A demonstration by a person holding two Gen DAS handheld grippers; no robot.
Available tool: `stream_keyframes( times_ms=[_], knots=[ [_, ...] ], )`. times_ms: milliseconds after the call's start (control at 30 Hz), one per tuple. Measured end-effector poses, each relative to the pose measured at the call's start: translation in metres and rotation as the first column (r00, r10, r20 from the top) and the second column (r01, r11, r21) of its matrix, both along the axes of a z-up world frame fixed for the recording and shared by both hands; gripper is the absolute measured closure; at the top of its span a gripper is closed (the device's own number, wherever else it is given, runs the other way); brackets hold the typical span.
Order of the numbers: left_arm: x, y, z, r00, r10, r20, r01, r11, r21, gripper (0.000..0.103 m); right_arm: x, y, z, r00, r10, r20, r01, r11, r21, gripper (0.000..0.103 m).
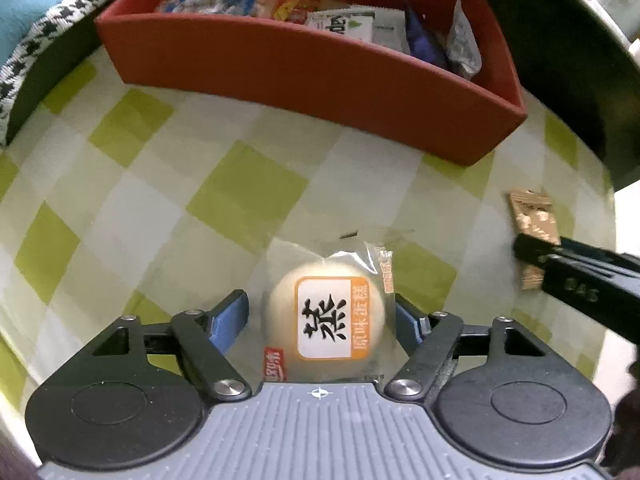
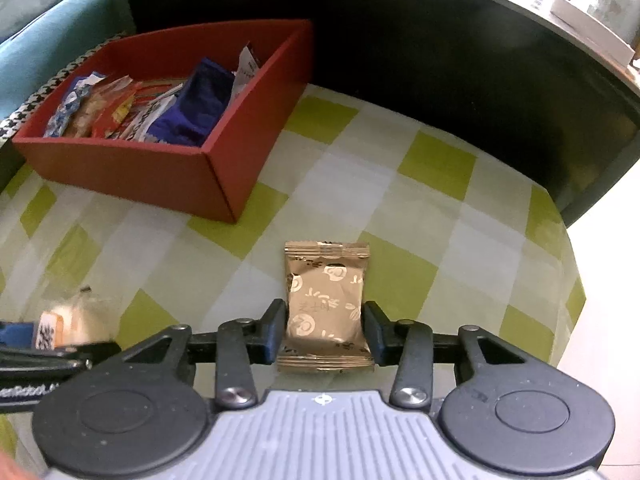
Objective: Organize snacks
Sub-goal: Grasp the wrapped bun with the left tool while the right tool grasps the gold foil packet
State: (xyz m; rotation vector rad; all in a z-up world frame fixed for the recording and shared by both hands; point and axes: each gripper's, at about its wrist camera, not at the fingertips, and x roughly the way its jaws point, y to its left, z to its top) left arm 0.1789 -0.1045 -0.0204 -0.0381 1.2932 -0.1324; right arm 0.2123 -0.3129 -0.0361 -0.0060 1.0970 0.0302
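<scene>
Pointing steeply down, right tool (image 2: 325, 330) clamping gold packet (image 2: 326, 300)

A home living room, it seems: a low table under a green-and-white checked cloth (image 2: 420, 208), a teal sofa (image 1: 24, 12) with a houndstooth throw (image 1: 48, 28) beside it

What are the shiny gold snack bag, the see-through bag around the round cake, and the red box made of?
The gold packet looks like metallic foil film: it glints and has crimped, ridged ends. The cake wrapper seems to be thin clear plastic, since the pale cake shows through and it creases. The red box looks like matte cardboard, with flat walls and sharp folded corners, though stiff plastic is possible.
</scene>
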Motion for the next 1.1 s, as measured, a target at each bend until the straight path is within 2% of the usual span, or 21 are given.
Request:
stream_keyframes(
  times_ms=[100, 300, 500, 633, 800, 867, 1000, 1100],
  knots=[
    [-0.004, -0.006, 0.004, 0.999, -0.038, 0.025, 0.037, 0.999, 0.038, 0.036, -0.004, 0.0, 0.004, 1.0, 0.011, 0.012, -0.011, 1.0, 0.009, 0.059],
    [-0.016, -0.008, 0.011, 0.994, -0.091, 0.056, 0.087, 0.994, 0.069, 0.037, -0.017, 0.004, 0.027, 0.997, 0.02, 0.077, -0.022, 0.999, 0.028, 0.059],
    [-0.021, -0.011, 0.036, 0.983, -0.12, 0.141, 0.112, 0.992, 0.064, 0.037, -0.025, 0.022, 0.042, 0.992, 0.051, 0.118, -0.055, 0.998, 0.038, 0.062],
    [-0.023, -0.011, 0.045, 0.975, -0.127, 0.182, 0.115, 0.991, 0.074, 0.037, -0.023, 0.023, 0.033, 0.996, 0.034, 0.085, -0.037, 0.998, 0.045, 0.062],
    [-0.017, -0.005, 0.041, 0.981, -0.118, 0.157, 0.11, 0.992, 0.06, 0.037, -0.017, 0.008, 0.023, 0.999, -0.029, 0.043, 0.025, 0.995, 0.097, 0.061],
    [-0.016, -0.001, 0.038, 0.984, -0.11, 0.143, 0.104, 0.993, 0.051, 0.037, -0.013, 0.005, 0.016, 0.998, -0.056, 0.011, 0.055, 0.991, 0.124, 0.055],
    [-0.015, 0.0, 0.035, 0.985, -0.11, 0.129, 0.106, 0.994, 0.04, 0.037, -0.005, 0.008, -0.001, 0.995, -0.086, -0.045, 0.091, 0.989, 0.119, 0.047],
    [-0.013, 0.0, 0.033, 0.987, -0.109, 0.119, 0.106, 0.994, 0.03, 0.037, -0.001, 0.018, -0.005, 0.996, -0.089, -0.027, 0.091, 0.993, 0.072, 0.041]
  ],
)
